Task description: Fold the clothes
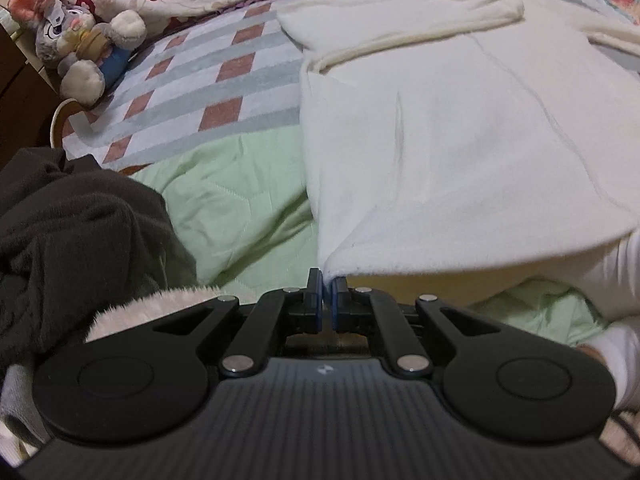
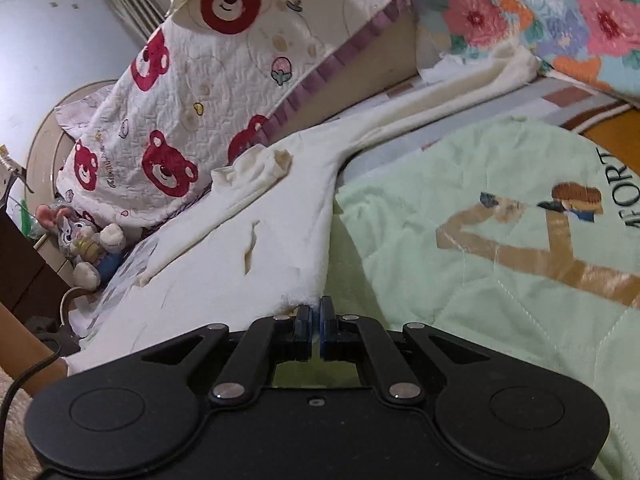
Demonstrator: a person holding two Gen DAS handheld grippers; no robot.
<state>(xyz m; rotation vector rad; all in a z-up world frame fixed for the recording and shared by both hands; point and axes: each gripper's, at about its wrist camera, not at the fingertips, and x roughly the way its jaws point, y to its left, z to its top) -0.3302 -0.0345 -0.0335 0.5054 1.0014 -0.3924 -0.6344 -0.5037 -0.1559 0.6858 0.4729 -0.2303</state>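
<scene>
A white fleece top (image 1: 460, 128) lies spread on the bed, one sleeve folded across its chest near the collar. My left gripper (image 1: 327, 280) is shut on the near left corner of its hem, which is lifted slightly off the green quilt (image 1: 240, 208). In the right wrist view the same white top (image 2: 240, 248) stretches away towards the pillows, its other sleeve trailing to the upper right. My right gripper (image 2: 316, 312) is shut on the hem's near right corner, at the edge beside the green quilt (image 2: 480, 220).
A dark brown garment (image 1: 80, 232) is heaped at the near left. A plush rabbit toy (image 1: 80, 44) sits at the bed's far left edge. A bear-print quilt (image 2: 192, 100) and a floral blanket (image 2: 560, 12) are piled at the head. A checked sheet (image 1: 208, 68) lies under the top.
</scene>
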